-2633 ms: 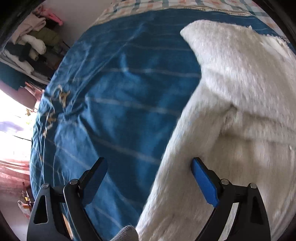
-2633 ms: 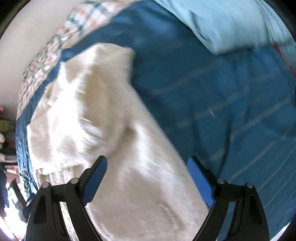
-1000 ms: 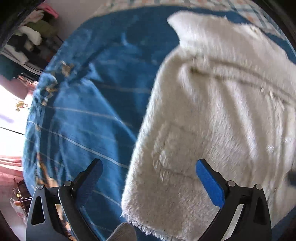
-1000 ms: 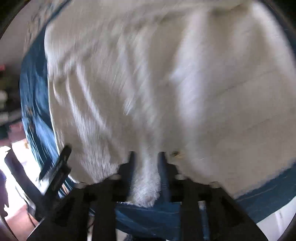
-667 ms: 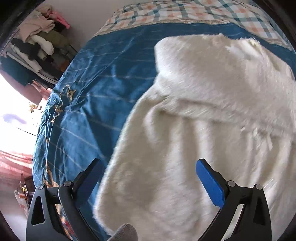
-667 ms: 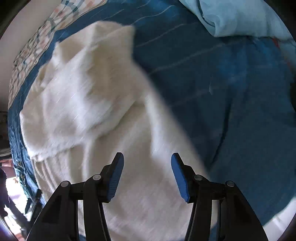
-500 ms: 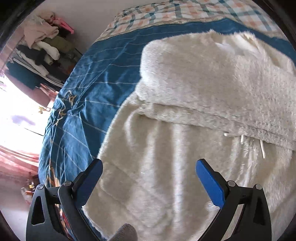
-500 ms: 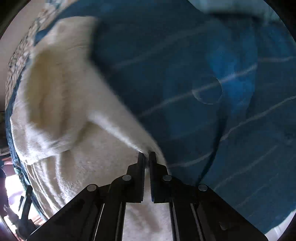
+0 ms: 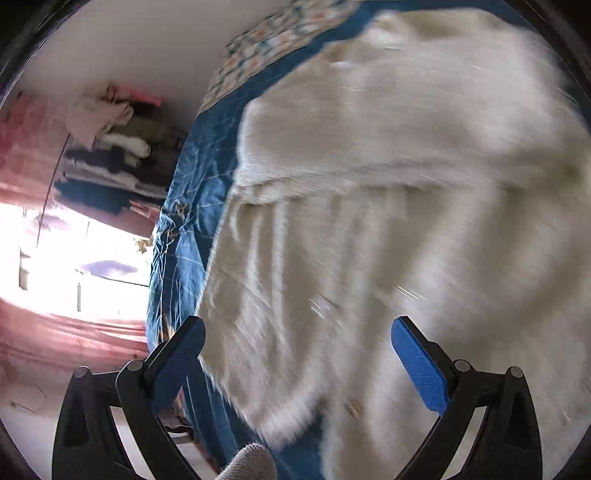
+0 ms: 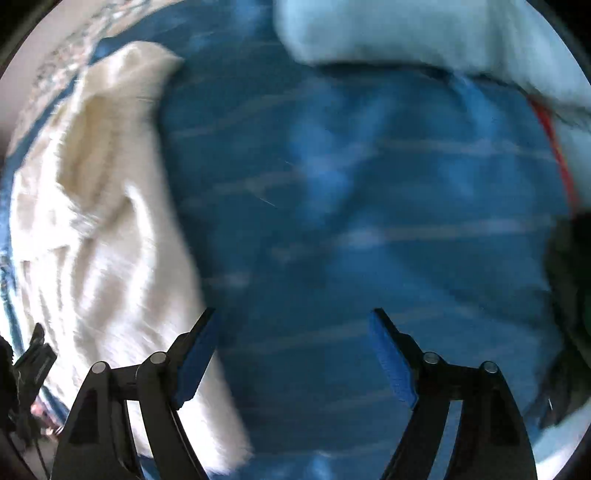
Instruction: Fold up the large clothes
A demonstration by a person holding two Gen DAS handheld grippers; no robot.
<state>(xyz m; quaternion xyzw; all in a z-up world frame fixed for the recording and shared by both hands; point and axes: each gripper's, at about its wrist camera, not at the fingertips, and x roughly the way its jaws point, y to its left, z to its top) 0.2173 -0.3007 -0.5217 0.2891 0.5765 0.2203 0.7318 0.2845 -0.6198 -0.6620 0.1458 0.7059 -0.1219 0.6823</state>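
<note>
A large white fluffy garment (image 9: pixel 388 206) lies partly folded on a blue striped bedspread (image 9: pixel 184 206). In the left wrist view it fills the middle and right, with a folded band across its upper part. My left gripper (image 9: pixel 297 354) is open and empty, just above the garment's near hem. In the right wrist view the garment (image 10: pixel 96 229) lies at the left. My right gripper (image 10: pixel 291 354) is open and empty over the bare bedspread (image 10: pixel 351 229), its left finger at the garment's right edge. Both views are motion blurred.
A light blue pillow or quilt (image 10: pixel 424 33) lies at the far end of the bed. A checked sheet (image 9: pixel 269 44) shows near the wall. Piled clothes (image 9: pixel 110 147) stand left of the bed, beside a bright window (image 9: pixel 55 266). A dark object (image 10: pixel 569 295) sits at the right edge.
My right gripper was shut on the garment's edge half a second ago; it has let go, opened, and moved right. My left gripper stayed open and swung toward the bed's left edge.
</note>
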